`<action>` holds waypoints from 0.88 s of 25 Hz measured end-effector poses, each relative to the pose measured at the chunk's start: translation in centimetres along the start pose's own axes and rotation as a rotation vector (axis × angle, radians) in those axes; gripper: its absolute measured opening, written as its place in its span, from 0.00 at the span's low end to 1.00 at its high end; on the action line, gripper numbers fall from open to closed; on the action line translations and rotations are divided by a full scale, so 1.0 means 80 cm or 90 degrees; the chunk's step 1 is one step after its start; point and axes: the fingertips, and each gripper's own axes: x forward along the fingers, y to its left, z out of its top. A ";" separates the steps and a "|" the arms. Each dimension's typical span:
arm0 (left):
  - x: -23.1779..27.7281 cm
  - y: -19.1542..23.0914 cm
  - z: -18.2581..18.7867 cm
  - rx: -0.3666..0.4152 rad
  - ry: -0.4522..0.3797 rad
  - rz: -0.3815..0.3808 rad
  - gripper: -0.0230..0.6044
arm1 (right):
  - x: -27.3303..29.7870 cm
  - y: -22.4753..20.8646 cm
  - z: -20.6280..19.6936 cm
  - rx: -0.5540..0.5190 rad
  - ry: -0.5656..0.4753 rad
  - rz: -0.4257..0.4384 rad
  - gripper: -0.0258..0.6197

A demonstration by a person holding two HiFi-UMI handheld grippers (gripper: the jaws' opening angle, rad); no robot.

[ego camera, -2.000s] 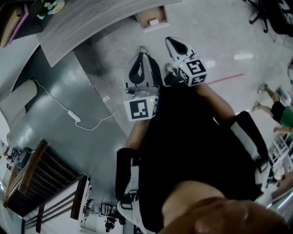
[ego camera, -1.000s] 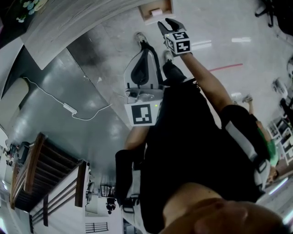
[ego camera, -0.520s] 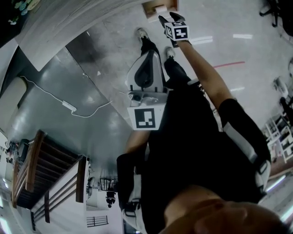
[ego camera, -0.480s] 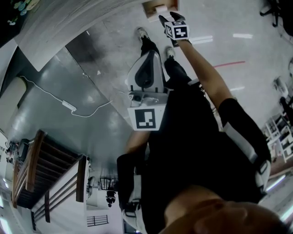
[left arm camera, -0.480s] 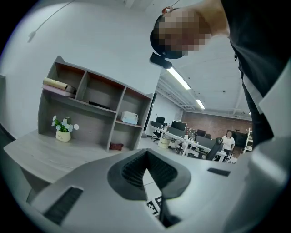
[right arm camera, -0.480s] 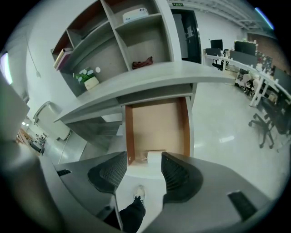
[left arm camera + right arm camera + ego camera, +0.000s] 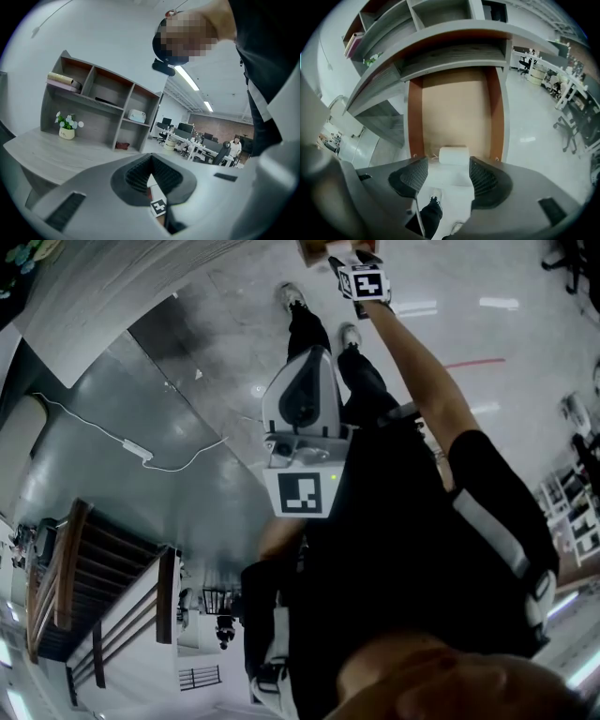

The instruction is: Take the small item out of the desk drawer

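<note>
At 10 o'clock in the head view, a grey desk, curved edge sweeping toward 12; below it, a white cable loose on the floor. Dead centre, the left gripper, nose toward 12, jaws pressed together at the tips with nothing in them, apart from the desk with open floor all round. Up between 12 and 1 o'clock, the right gripper, reaching down over the open drawer. In the right gripper view: jaws spread wide, having just been opening, nothing gripped, the item framed in the gap just beyond the tips and untouched. Small, white, block-shaped; lying flat on the drawer bottom at the front end, at the drawer's 6 o'clock, about midway between the two orange side walls. Long axis running 9 to 3, across the drawer and in line with the gap from one jaw to the other; both ends alike, so no telling which way it faces. Bare drawer bottom either side of it at 9 and 3, and a long bare stretch behind toward 12, closing under the desk's overhanging edge. Right of the drawer, at 3 o'clock, open pale floor.
</note>
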 end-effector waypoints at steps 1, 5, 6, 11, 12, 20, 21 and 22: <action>0.001 0.002 0.000 -0.001 0.001 0.002 0.02 | 0.004 -0.002 0.001 0.000 0.004 -0.004 0.43; 0.002 0.007 -0.007 -0.001 0.004 0.007 0.02 | 0.019 -0.008 -0.006 0.001 0.023 -0.013 0.44; 0.002 0.008 -0.009 -0.001 0.004 0.008 0.02 | 0.022 -0.010 -0.008 0.001 0.029 -0.016 0.44; 0.006 0.015 -0.015 -0.011 0.010 0.014 0.02 | 0.036 -0.015 -0.012 0.004 0.047 -0.027 0.44; 0.007 0.016 -0.015 -0.011 0.011 0.014 0.02 | 0.039 -0.015 -0.011 0.004 0.046 -0.025 0.44; 0.014 0.023 -0.015 -0.015 0.010 0.016 0.02 | 0.048 0.013 -0.026 0.020 0.116 0.018 0.44; 0.014 0.022 -0.016 -0.015 0.010 0.016 0.02 | 0.048 0.021 -0.030 0.031 0.124 0.032 0.44; 0.013 0.022 -0.017 -0.016 0.012 0.016 0.02 | 0.048 0.026 -0.033 0.039 0.130 0.041 0.44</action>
